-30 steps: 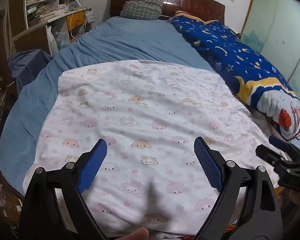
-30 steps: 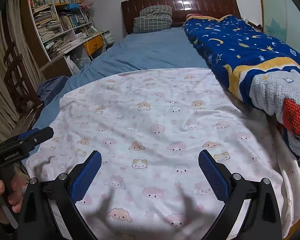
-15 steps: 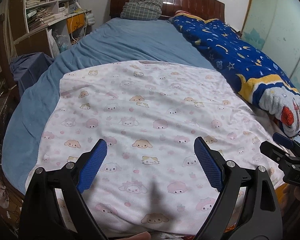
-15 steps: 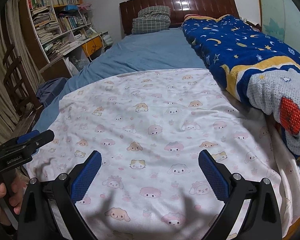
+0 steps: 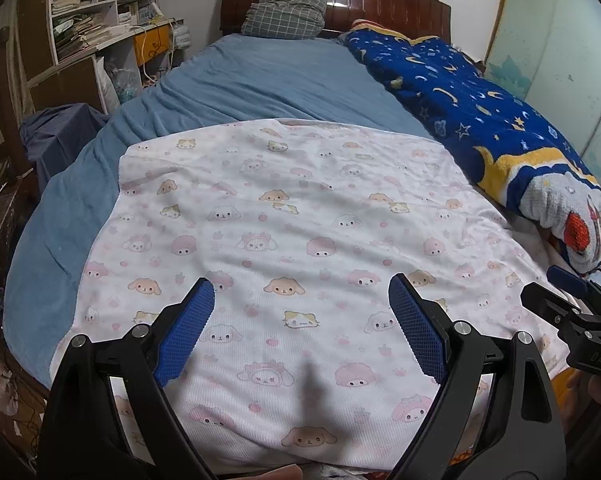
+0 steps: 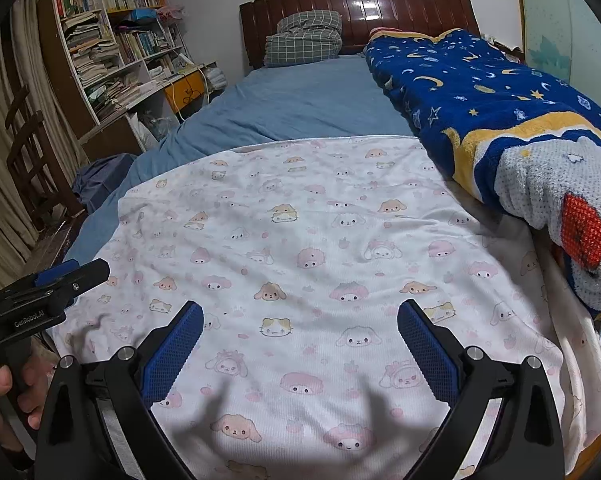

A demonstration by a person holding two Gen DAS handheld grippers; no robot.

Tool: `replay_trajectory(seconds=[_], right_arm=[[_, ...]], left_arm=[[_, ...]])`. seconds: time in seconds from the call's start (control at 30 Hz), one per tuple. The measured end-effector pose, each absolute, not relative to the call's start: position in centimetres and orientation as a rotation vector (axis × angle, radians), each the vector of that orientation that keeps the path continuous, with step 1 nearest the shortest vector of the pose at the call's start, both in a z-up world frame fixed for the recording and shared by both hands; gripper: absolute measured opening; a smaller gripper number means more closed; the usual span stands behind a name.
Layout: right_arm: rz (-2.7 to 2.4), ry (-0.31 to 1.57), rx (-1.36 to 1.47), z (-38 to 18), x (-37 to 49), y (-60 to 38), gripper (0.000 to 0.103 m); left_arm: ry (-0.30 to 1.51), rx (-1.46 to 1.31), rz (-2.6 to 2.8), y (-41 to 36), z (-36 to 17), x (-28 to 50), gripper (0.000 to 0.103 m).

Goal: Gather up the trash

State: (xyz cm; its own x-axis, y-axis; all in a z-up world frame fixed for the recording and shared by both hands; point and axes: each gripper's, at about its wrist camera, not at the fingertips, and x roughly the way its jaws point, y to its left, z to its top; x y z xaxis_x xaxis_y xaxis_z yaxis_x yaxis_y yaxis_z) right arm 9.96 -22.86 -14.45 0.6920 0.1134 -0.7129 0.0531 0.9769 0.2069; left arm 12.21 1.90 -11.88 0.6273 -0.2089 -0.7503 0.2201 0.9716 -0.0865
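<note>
Your left gripper (image 5: 300,320) and right gripper (image 6: 300,340) both hang with jaws wide apart and empty over the white cartoon-animal printed cloth (image 5: 292,240) spread on the blue-sheeted bed (image 5: 268,80). No trash shows anywhere in either view, so collecting looks not yet begun; you must first find it.

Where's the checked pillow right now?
In both views the checked pillow lies at the far end of the bed, against the wooden headboard, left of the starry blue blanket.
</note>
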Motion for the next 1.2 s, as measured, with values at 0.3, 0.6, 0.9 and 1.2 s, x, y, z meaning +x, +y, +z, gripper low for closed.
replay_trajectory(seconds=[0.3, 0.6, 0.9, 1.2], right_arm=[[0.034, 0.810, 0.217, -14.54, 10.07, -22.84, 0.096], [0.038, 0.812, 0.216, -14.75, 10.15, -22.74, 0.096], [0.041, 0.815, 0.217, -14.80, 10.07, -22.61, 0.096], [0.040, 0.817, 0.216, -14.86, 9.93, -22.49, 0.096]], left_arm=[[0.861, 0.016, -0.247, 1.83, -11.97, 12.32, 0.088], [0.847, 0.012, -0.240, 1.90, -11.97, 12.26, 0.088], [0.846, 0.025, -0.224, 1.73, -12.02, 12.19, 0.088], [0.869, 0.031, -0.220, 1.54, -12.24, 12.23, 0.088]])
